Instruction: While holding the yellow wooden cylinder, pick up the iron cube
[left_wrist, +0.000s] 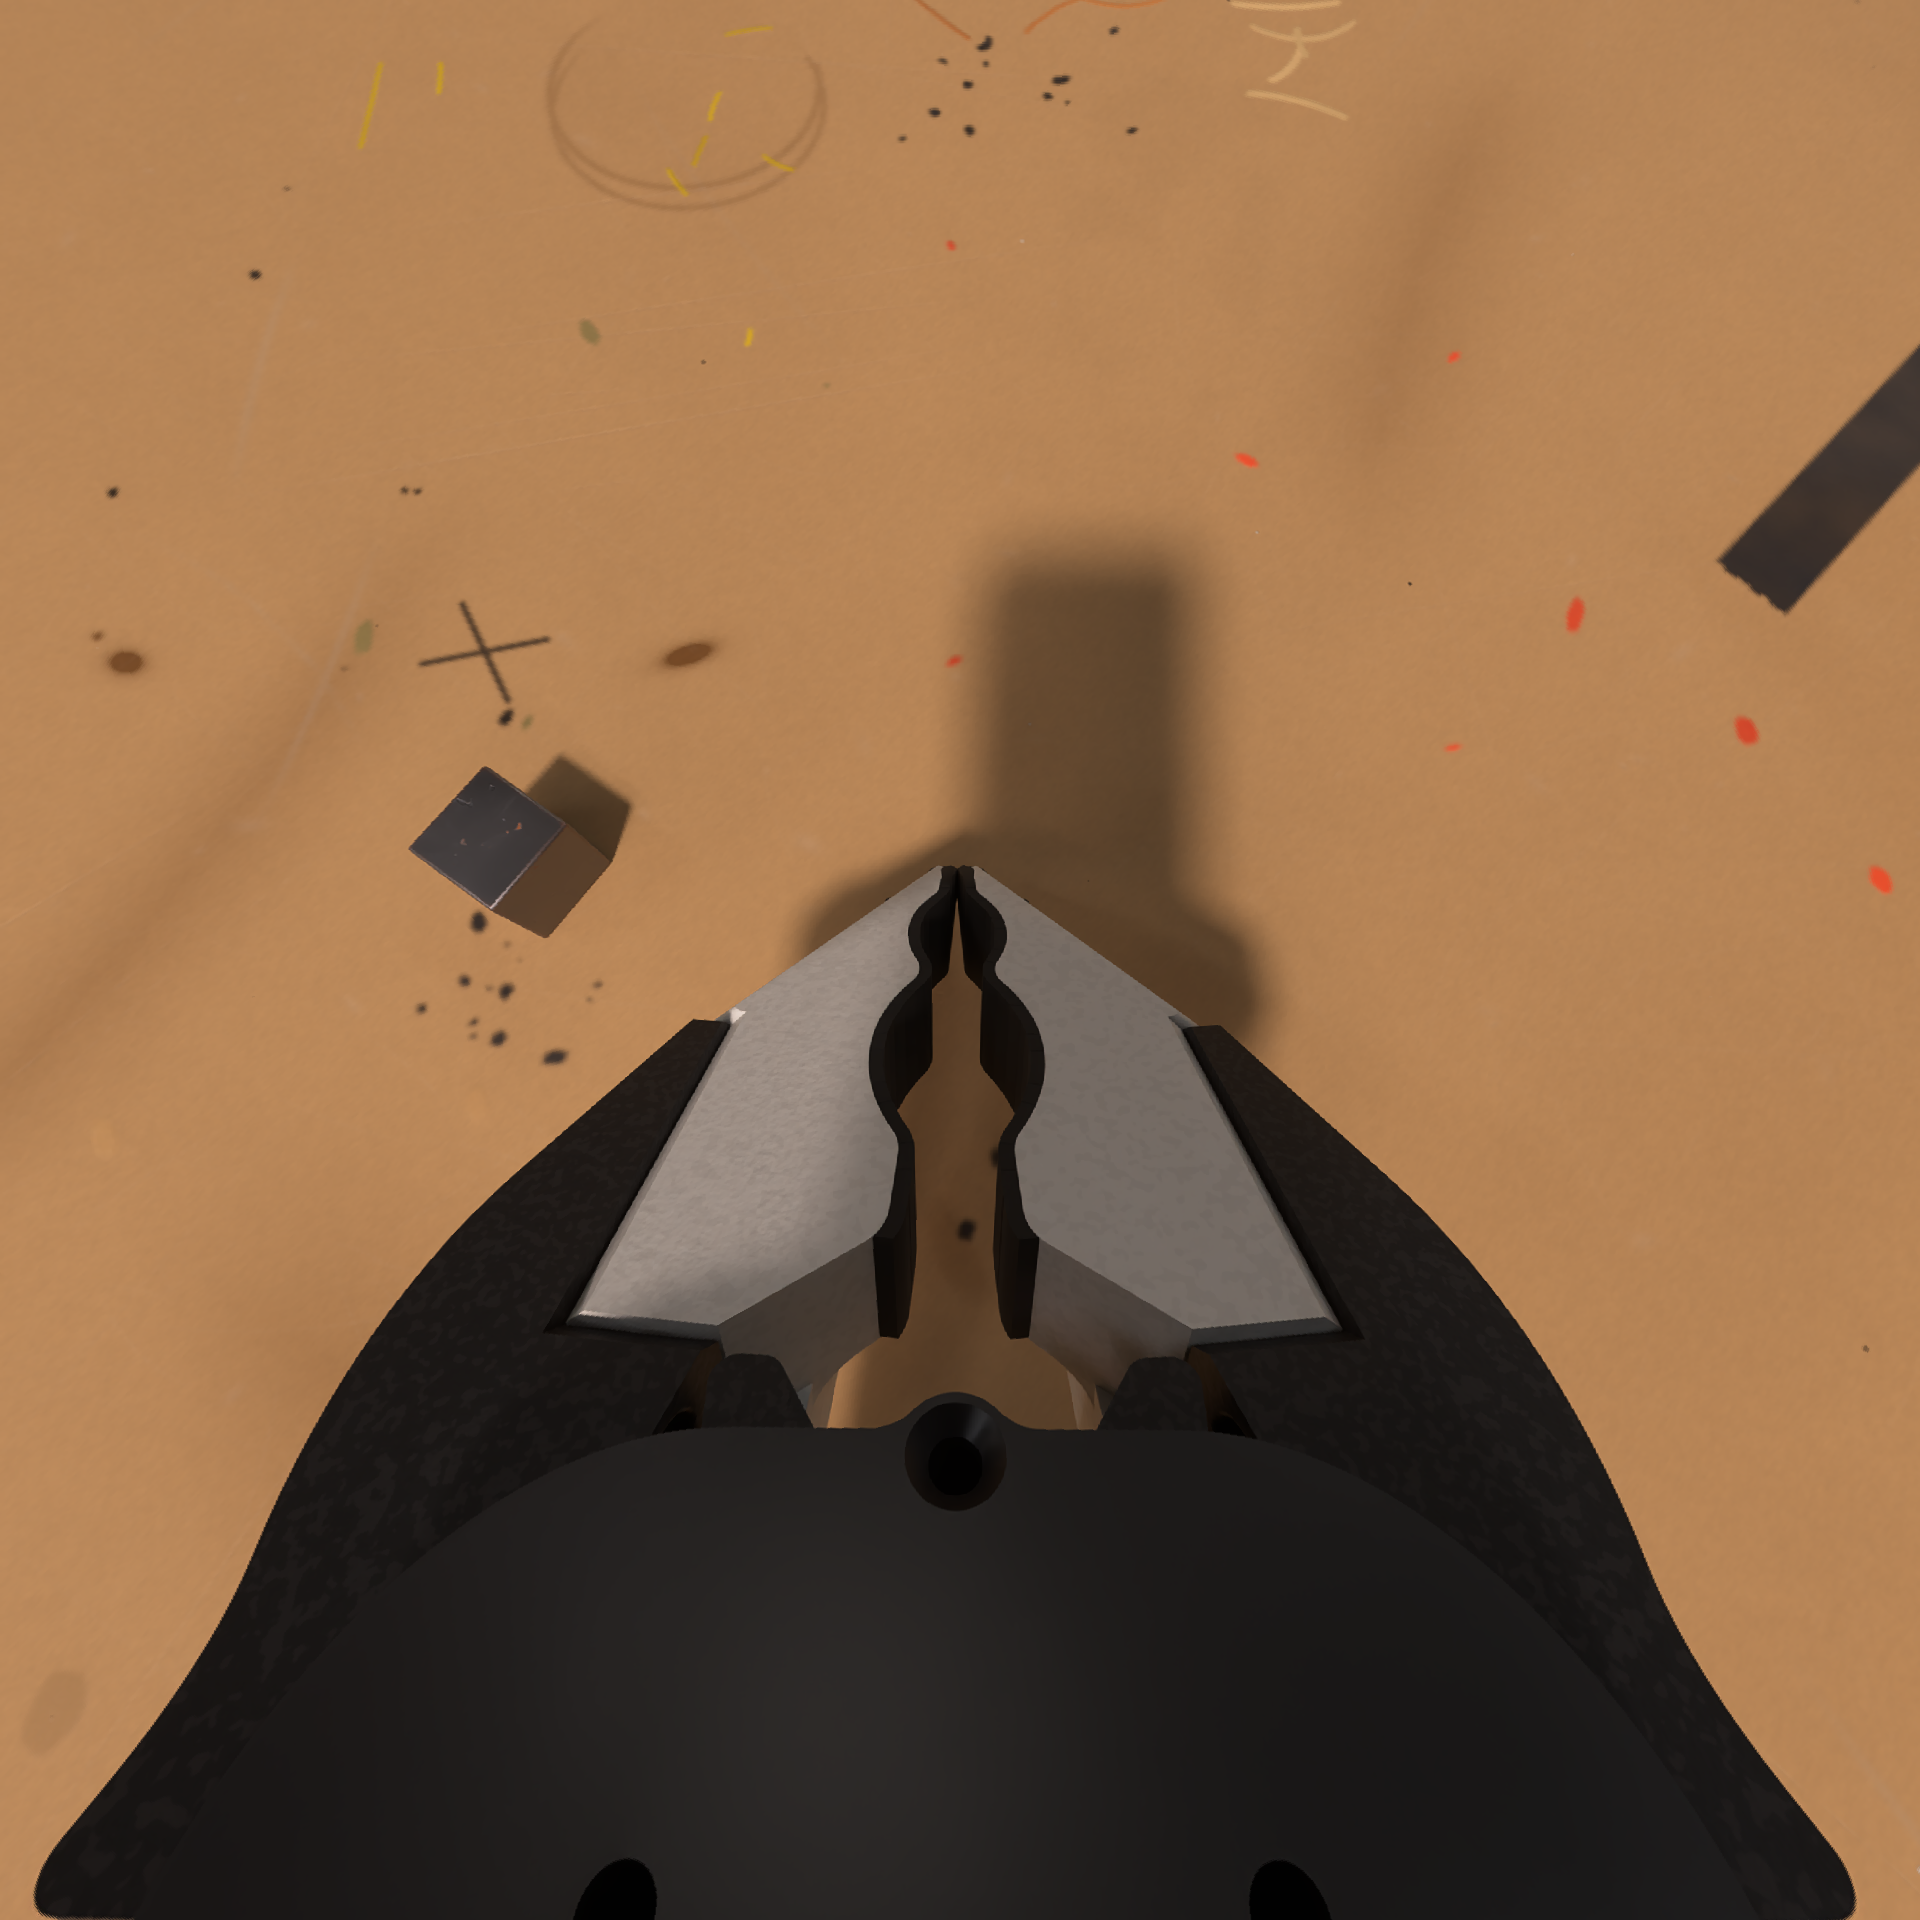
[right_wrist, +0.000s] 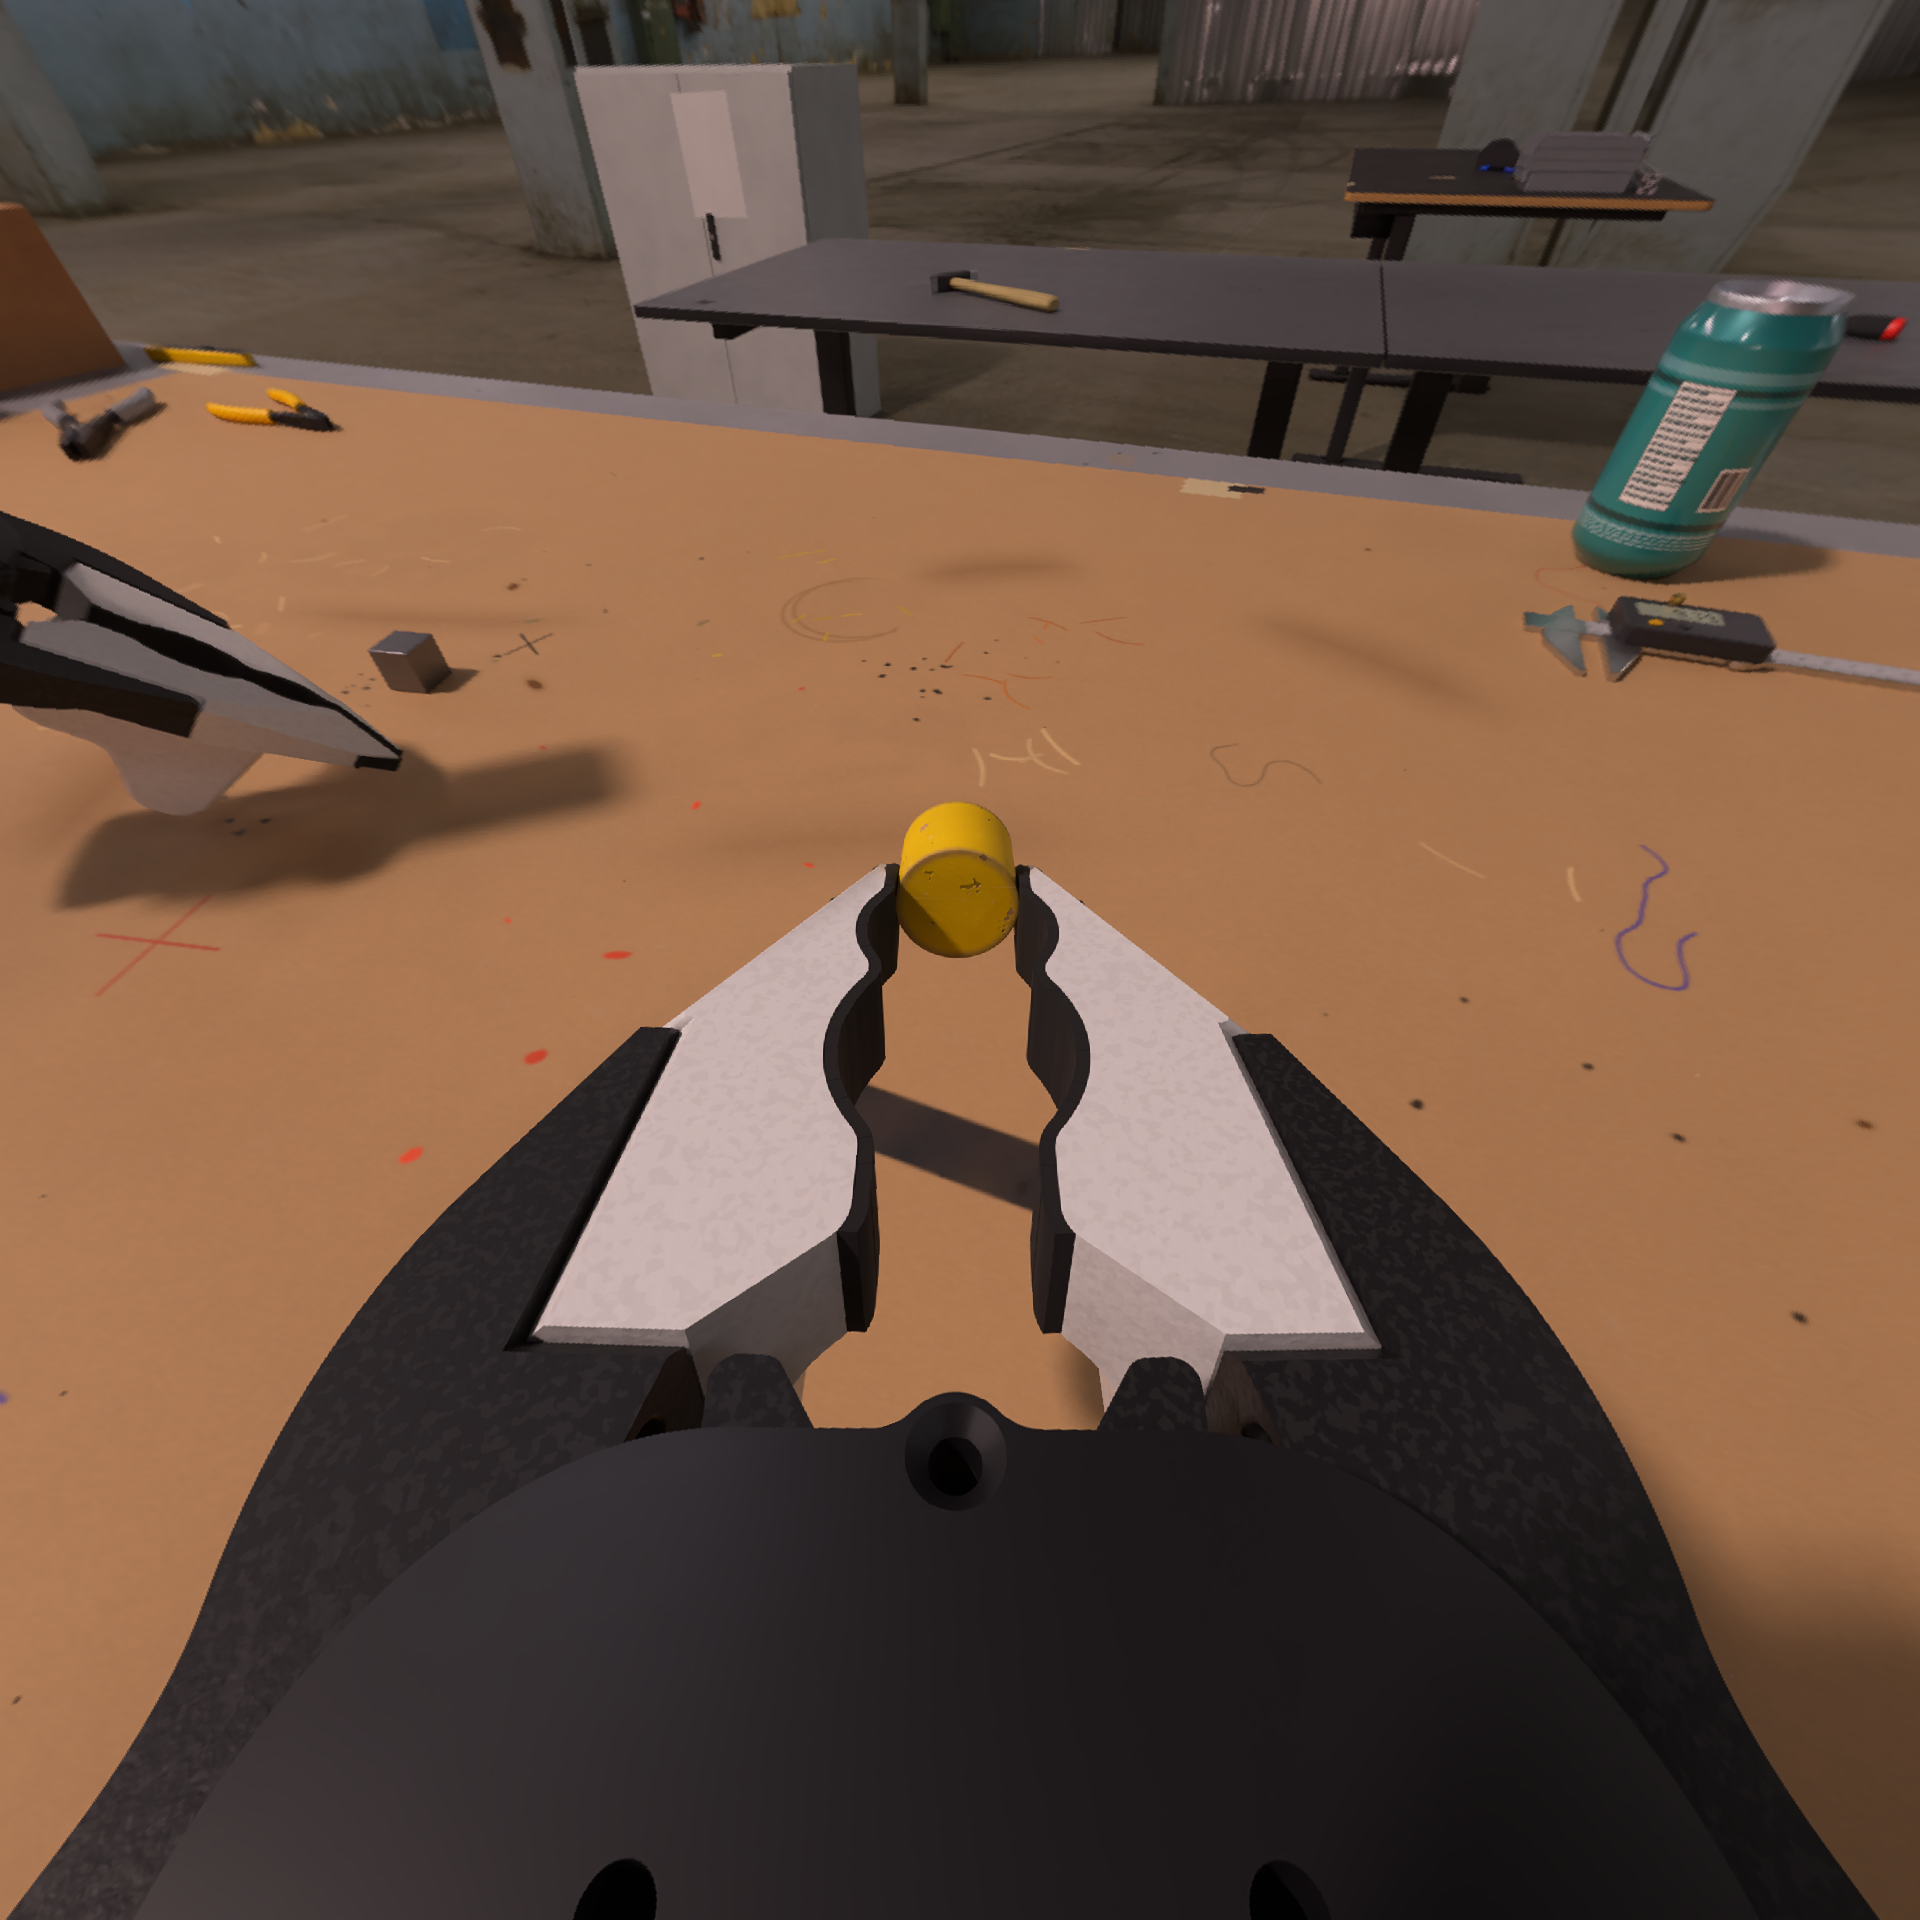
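Note:
My right gripper is shut on the yellow wooden cylinder, pinched between its fingertips and held above the brown table. The iron cube, dark grey, sits on the table ahead and to the left of my left gripper, which is shut and empty and hovers above the table. In the right wrist view the cube lies at the left, just beyond the left gripper, whose tips point right and are apart from it.
A teal can stands at the far right edge, with a digital caliper in front of it. Yellow-handled pliers and a grey tool lie at the far left. A black tape strip lies on the table.

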